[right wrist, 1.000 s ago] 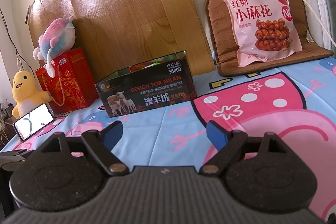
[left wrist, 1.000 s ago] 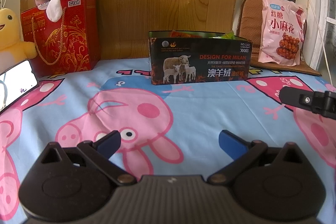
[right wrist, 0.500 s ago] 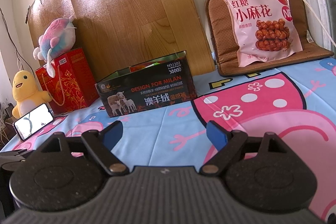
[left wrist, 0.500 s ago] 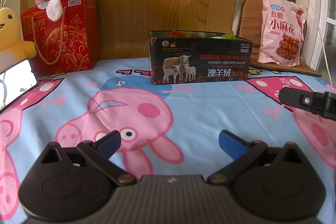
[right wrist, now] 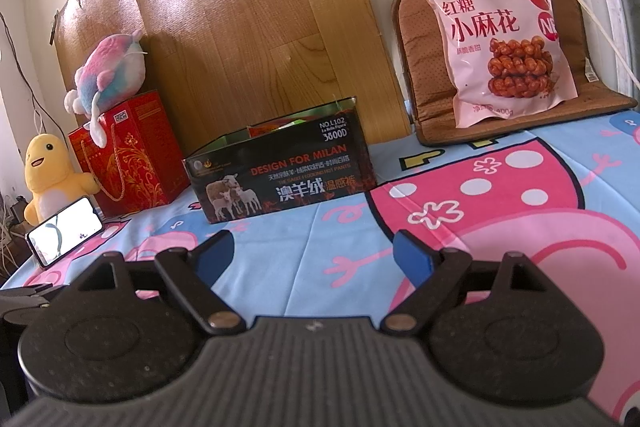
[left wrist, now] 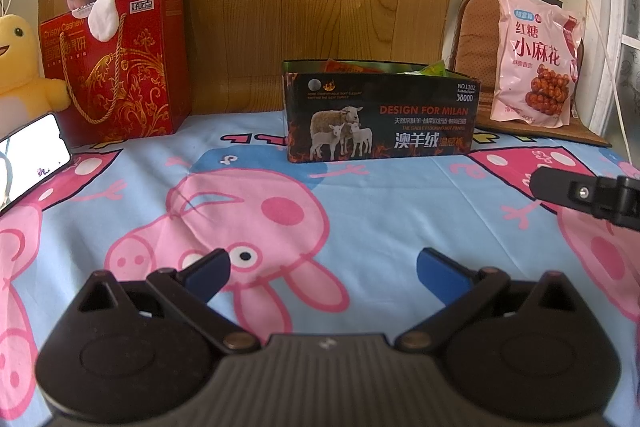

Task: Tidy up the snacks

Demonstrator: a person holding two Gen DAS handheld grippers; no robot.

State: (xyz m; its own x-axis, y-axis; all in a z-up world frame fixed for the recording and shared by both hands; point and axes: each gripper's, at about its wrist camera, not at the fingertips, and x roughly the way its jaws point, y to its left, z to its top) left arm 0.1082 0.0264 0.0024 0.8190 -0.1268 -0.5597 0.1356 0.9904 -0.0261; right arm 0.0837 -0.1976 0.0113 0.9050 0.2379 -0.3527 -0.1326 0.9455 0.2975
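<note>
A black open-top box [left wrist: 380, 119] [right wrist: 280, 175] printed with sheep stands at the back of the cartoon-pig cloth, with snack packets poking above its rim. A pink bag of fried dough twists [left wrist: 534, 61] [right wrist: 500, 39] leans upright on a brown cushion at the back right. My left gripper [left wrist: 322, 269] hovers low over the cloth well in front of the box, open, with nothing between its blue pads. My right gripper [right wrist: 312, 253] is also open and holds nothing; part of it [left wrist: 584, 193] shows at the right edge of the left wrist view.
A red gift box [left wrist: 116, 67] [right wrist: 128, 155] with a pink-blue plush on top stands back left, beside a yellow plush duck [right wrist: 48, 175]. A lit phone [left wrist: 28, 157] [right wrist: 66, 229] is propped at the left. A wooden board [right wrist: 248, 27] and a hanging cable [left wrist: 600, 27] back the scene.
</note>
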